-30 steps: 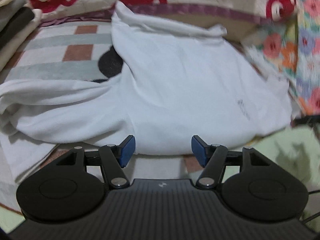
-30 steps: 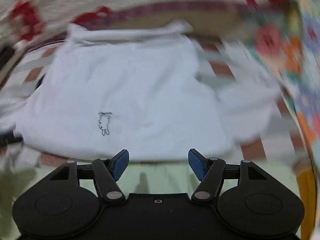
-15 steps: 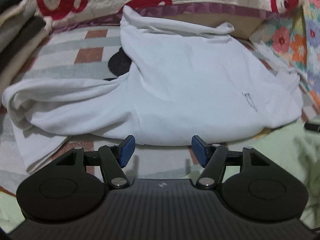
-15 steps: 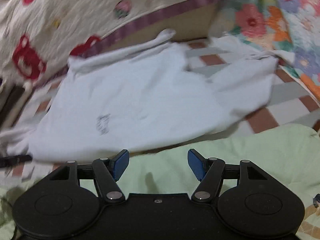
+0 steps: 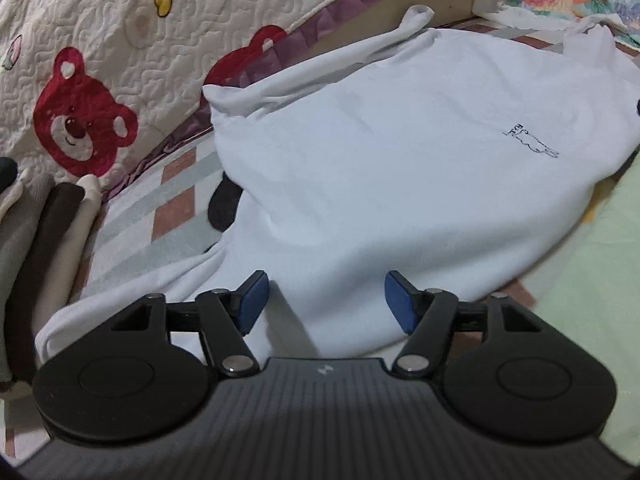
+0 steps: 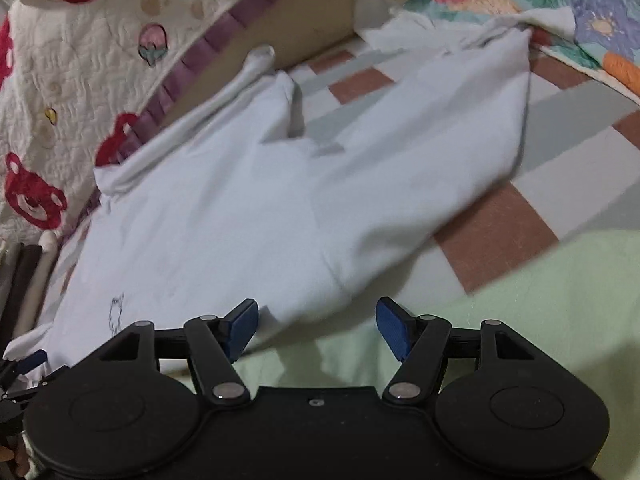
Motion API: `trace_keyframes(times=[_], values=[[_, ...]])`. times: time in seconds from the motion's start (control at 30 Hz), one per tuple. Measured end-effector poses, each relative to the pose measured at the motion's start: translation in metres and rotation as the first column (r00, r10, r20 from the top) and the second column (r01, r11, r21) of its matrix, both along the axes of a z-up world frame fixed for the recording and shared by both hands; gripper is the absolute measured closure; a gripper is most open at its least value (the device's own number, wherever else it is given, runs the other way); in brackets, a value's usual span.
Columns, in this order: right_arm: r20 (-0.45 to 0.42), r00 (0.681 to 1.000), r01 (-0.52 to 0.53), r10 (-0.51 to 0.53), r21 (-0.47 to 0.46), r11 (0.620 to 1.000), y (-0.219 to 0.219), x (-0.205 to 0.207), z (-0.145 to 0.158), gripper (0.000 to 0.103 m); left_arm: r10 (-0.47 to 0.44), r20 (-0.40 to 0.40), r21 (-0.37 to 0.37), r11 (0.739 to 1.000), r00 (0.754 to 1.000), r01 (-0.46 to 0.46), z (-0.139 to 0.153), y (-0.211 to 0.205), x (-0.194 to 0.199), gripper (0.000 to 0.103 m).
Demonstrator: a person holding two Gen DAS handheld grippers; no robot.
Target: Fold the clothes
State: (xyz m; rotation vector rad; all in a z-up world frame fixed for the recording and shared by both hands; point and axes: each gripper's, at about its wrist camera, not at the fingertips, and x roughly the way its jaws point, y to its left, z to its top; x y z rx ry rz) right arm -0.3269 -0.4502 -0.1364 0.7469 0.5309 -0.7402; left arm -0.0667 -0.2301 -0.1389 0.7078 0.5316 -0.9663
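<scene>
Both tongs, left tongs (image 5: 326,300) and right tongs (image 6: 316,330), spread wide, gripping nothing, poised at the near hem of the white T-shirt (image 5: 400,168). T-shirt spread across the checked bed cover (image 6: 492,236), sleeves loose, partly rumpled, not a tidy fold. Best pinched at one layer of hem edge, each side evenly, then lifted level to avoid bunching.

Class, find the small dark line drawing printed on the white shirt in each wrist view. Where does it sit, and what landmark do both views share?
Left wrist view: the drawing sits right of centre, on the white shirt.
Right wrist view: the drawing sits lower left, just above the gripper's left finger.
Shared landmark: the red bear quilt, left of the shirt.
</scene>
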Motion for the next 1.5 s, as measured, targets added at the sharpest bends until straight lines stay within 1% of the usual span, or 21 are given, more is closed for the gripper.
trace_keyframes(times=[0.07,0.1,0.13,0.2,0.3,0.4,0.47,0.6,0.67,0.7,0.73,0.8,0.9,0.93,0.97,1.03,1.13,1.23,1.33,1.43,1.5], values=[[0.007,0.999,-0.032,0.033,-0.033,0.999,-0.013,0.009,0.005,0.036,-0.01,-0.045,0.003,1.0,0.999,0.01,-0.001,-0.005,0.004,0.034],[0.01,0.999,-0.048,0.049,-0.05,0.998,-0.019,0.013,0.007,0.047,-0.025,-0.053,0.017,1.0,0.998,0.026,-0.004,-0.009,0.005,0.03],[0.013,0.998,-0.064,0.065,-0.066,0.996,-0.025,0.018,0.01,0.101,-0.04,-0.062,0.03,0.999,0.997,0.042,-0.007,-0.013,0.007,0.025],[0.017,0.995,-0.096,0.098,-0.1,0.99,-0.038,0.027,0.015,0.098,-0.067,-0.084,0.039,0.997,0.994,0.07,-0.005,-0.023,0.017,0.023],[0.022,0.989,-0.142,0.147,-0.15,0.978,-0.057,0.04,0.022,0.098,-0.067,-0.137,0.025,0.997,0.988,0.071,0.007,-0.044,0.043,0.078],[0.025,0.98,-0.187,0.196,-0.199,0.962,-0.076,0.054,0.029,0.098,-0.014,-0.206,-0.005,1.0,0.979,0.013,0.021,-0.067,0.075,0.086],[-0.018,0.976,-0.217,0.218,-0.209,0.954,-0.097,0.078,0.031,0.098,0.024,-0.216,-0.049,0.998,0.976,-0.035,0.024,-0.064,0.078,0.086],[-0.117,0.979,-0.183,0.165,-0.164,0.969,-0.131,0.12,0.013,0.098,0.097,-0.241,-0.134,0.982,0.966,-0.132,0.031,-0.057,0.086,0.085],[-0.158,0.976,-0.177,0.153,-0.153,0.972,-0.133,0.129,-0.001,0.097,0.132,-0.256,-0.175,0.968,0.958,-0.18,0.034,-0.054,0.089,0.073],[-0.176,0.972,-0.185,0.158,-0.148,0.972,-0.132,0.131,-0.008,0.097,0.141,-0.259,-0.194,0.962,0.955,-0.195,0.035,-0.051,0.088,0.063],[-0.189,0.967,-0.196,0.168,-0.143,0.97,-0.131,0.132,-0.012,0.097,0.125,-0.246,-0.209,0.962,0.961,-0.178,0.037,-0.043,0.078,0.057],[-0.175,0.971,-0.192,0.166,-0.145,0.971,-0.124,0.127,-0.012,0.097,0.091,-0.219,-0.233,0.962,0.971,-0.143,0.039,-0.027,0.057,0.057],[-0.126,0.981,-0.167,0.148,-0.153,0.974,-0.113,0.115,-0.007,0.094,0.028,-0.171,-0.209,0.976,0.985,-0.064,0.033,-0.021,0.033,0.055],[-0.109,0.984,-0.158,0.142,-0.156,0.975,-0.109,0.111,-0.006,0.088,0.003,-0.162,-0.203,0.979,0.987,-0.036,0.03,-0.021,0.026,0.055],[-0.093,0.986,-0.15,0.136,-0.158,0.976,-0.105,0.106,-0.004,0.075,-0.026,-0.163,-0.198,0.98,0.986,-0.007,0.028,-0.023,0.019,0.055],[-0.06,0.99,-0.133,0.124,-0.163,0.978,-0.097,0.098,-0.001,0.059,-0.083,-0.169,-0.206,0.978,0.982,0.047,0.027,-0.027,0.005,0.052],[-0.01,0.994,-0.107,0.107,-0.168,0.98,-0.086,0.086,0.004,0.058,-0.155,-0.164,-0.226,0.967,0.974,0.116,0.025,-0.038,-0.014,0.044],[0.025,0.994,-0.102,0.108,-0.177,0.979,-0.073,0.075,0.009,0.058,-0.152,-0.135,-0.202,0.972,0.979,0.123,0.017,-0.059,-0.017,0.044],[-0.059,0.968,-0.252,0.245,-0.223,0.942,-0.047,0.081,0.007,0.058,-0.15,-0.107,-0.178,0.976,0.983,0.129,0.008,-0.079,-0.02,0.04],[-0.219,0.895,-0.441,0.39,-0.286,0.851,-0.021,0.099,0.001,0.055,-0.142,-0.079,-0.153,0.98,0.987,0.128,0.0,-0.1,-0.022,0.04],[-0.297,0.855,-0.508,0.425,-0.321,0.799,-0.009,0.111,-0.002,0.052,-0.091,-0.079,-0.154,0.985,0.993,0.078,0.001,-0.105,-0.011,0.04]])
